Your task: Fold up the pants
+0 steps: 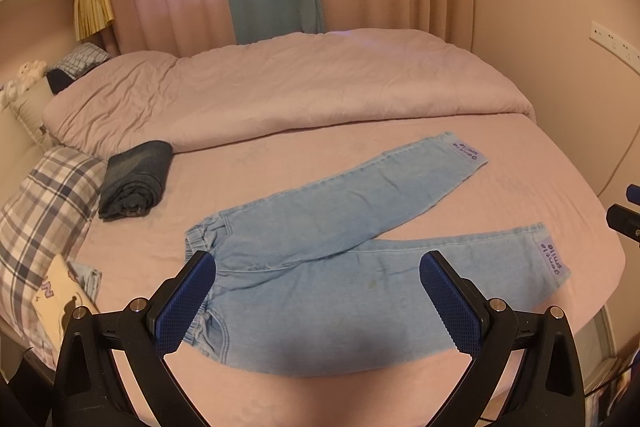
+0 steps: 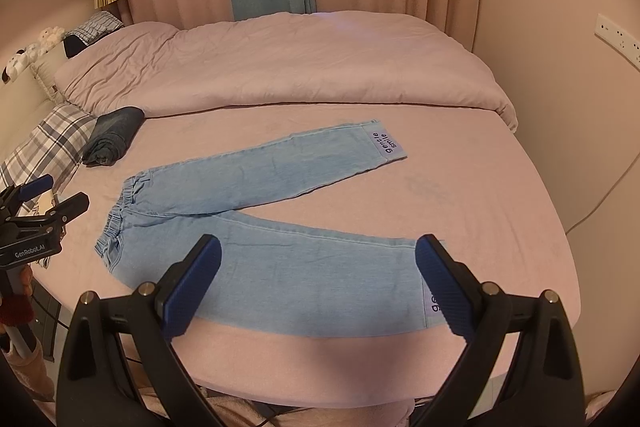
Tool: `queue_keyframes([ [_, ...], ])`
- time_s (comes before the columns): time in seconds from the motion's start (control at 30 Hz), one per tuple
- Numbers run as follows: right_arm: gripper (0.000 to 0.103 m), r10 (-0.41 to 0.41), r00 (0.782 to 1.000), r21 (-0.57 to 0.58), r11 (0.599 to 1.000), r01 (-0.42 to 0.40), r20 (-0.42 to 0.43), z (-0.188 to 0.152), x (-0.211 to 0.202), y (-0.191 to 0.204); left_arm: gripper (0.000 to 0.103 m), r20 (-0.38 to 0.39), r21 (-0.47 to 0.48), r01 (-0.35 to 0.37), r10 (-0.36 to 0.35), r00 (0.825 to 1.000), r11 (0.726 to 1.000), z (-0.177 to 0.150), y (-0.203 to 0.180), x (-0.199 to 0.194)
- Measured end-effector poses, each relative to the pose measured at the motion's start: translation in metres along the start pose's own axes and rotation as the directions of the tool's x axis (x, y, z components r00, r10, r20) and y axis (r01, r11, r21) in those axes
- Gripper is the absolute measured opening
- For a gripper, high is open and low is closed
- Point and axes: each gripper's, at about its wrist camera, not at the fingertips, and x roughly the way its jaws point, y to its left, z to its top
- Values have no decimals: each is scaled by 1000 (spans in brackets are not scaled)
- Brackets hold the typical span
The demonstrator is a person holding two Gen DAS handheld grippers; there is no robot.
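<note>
Pants (image 1: 320, 259): light blue denim, flat and unfolded on the pink bed sheet (image 1: 520, 163), just beyond both pairs of fingers
Long axis: runs across the fingers, elastic waistband (image 2: 120, 211) off the left finger's side, cuffs past the right finger
Legs: spread in a V, far leg angling away
Writing: lilac cuff patches (image 2: 383, 142) read "gentle smile"; near one half hidden by the right finger
Left gripper (image 1: 318, 301): fingers wide apart, holding nothing, above the waist end; body marked "GenRobot.AI"
Right gripper (image 2: 318, 281): fingers wide apart, empty, above the near leg
Dark folded jeans (image 1: 136, 179): beyond the left finger, beside a plaid pillow (image 1: 44, 203)
</note>
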Motion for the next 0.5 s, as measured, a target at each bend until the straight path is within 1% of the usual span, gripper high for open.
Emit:
queue_keyframes([
  [0.5,99,3,1000,-4,1000,-3,-2,1,0,2,102,0,0,0,0,1000,1000,0,0,0],
])
